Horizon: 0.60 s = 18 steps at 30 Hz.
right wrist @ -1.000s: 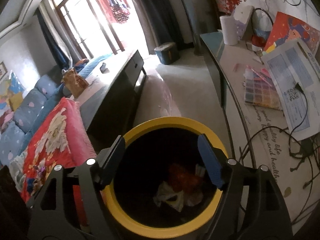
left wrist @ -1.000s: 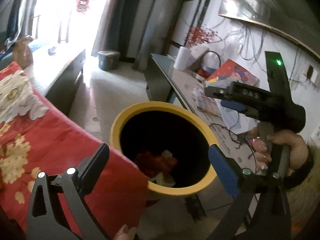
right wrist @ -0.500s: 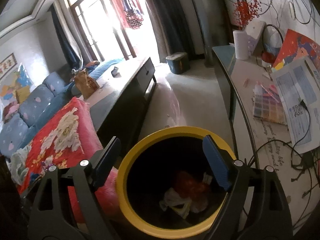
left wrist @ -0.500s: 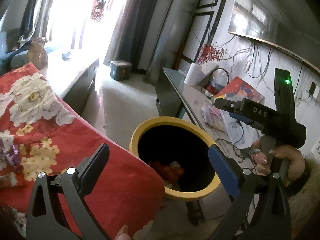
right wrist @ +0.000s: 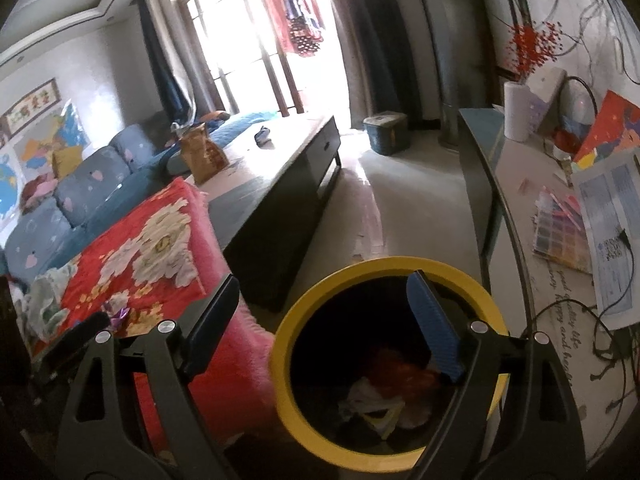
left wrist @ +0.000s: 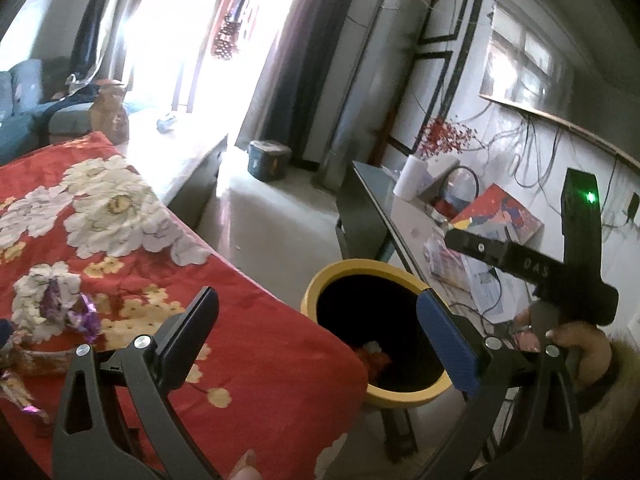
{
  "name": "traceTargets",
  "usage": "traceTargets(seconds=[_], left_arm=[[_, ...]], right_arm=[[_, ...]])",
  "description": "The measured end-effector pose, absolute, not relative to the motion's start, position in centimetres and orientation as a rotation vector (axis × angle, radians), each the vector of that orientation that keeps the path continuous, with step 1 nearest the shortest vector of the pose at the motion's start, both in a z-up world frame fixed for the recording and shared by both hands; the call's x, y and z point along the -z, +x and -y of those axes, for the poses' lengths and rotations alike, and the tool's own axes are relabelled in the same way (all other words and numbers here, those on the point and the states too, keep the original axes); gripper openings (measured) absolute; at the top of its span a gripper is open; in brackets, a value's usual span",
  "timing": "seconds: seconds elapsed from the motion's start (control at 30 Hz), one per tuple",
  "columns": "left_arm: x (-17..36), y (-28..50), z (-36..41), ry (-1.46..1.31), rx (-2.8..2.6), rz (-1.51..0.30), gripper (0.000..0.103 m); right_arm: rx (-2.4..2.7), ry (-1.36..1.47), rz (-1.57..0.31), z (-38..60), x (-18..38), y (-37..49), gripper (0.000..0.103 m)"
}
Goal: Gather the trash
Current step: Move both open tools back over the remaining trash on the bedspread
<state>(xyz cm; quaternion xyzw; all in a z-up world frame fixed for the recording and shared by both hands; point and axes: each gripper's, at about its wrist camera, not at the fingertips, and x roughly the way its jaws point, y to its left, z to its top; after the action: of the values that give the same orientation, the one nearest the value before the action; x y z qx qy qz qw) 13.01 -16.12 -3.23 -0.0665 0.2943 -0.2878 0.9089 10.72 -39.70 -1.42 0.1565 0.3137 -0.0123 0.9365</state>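
A yellow-rimmed black bin [left wrist: 344, 276] stands on the floor beside a red flowered cloth [left wrist: 132, 248]; it also shows in the right wrist view [right wrist: 340, 280]. Red and white trash [right wrist: 384, 384] lies in its bottom. Purple foil wrappers [left wrist: 80, 312] lie on the cloth at the left, with more crumpled wrappers [left wrist: 16, 364] at the left edge. My left gripper [left wrist: 316, 332] is open and empty, above the cloth's edge and the bin. My right gripper [right wrist: 320, 320] is open and empty above the bin, and it shows at the right of the left wrist view [left wrist: 560, 280].
A long grey desk [right wrist: 520, 208] with papers, cables and a colour chart runs along the right wall. A dark low table [right wrist: 280, 184] stands behind the cloth. A blue sofa [right wrist: 80, 184] is at the left. A small teal box [right wrist: 386, 132] sits on the floor by the window.
Both grippers have drawn back and up and swung left from the bin. More of the red cloth and its wrappers has come into view. Both stay open.
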Motion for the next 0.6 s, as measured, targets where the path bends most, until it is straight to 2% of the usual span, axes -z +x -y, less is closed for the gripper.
traceTargets(seconds=[0.6], left_arm=[[1.2,12.5,11.1,-0.17,0.48,-0.53,0.096]], right_arm=[[-0.105,0.248,-0.635,34.4,0.0,10.5,0.079]])
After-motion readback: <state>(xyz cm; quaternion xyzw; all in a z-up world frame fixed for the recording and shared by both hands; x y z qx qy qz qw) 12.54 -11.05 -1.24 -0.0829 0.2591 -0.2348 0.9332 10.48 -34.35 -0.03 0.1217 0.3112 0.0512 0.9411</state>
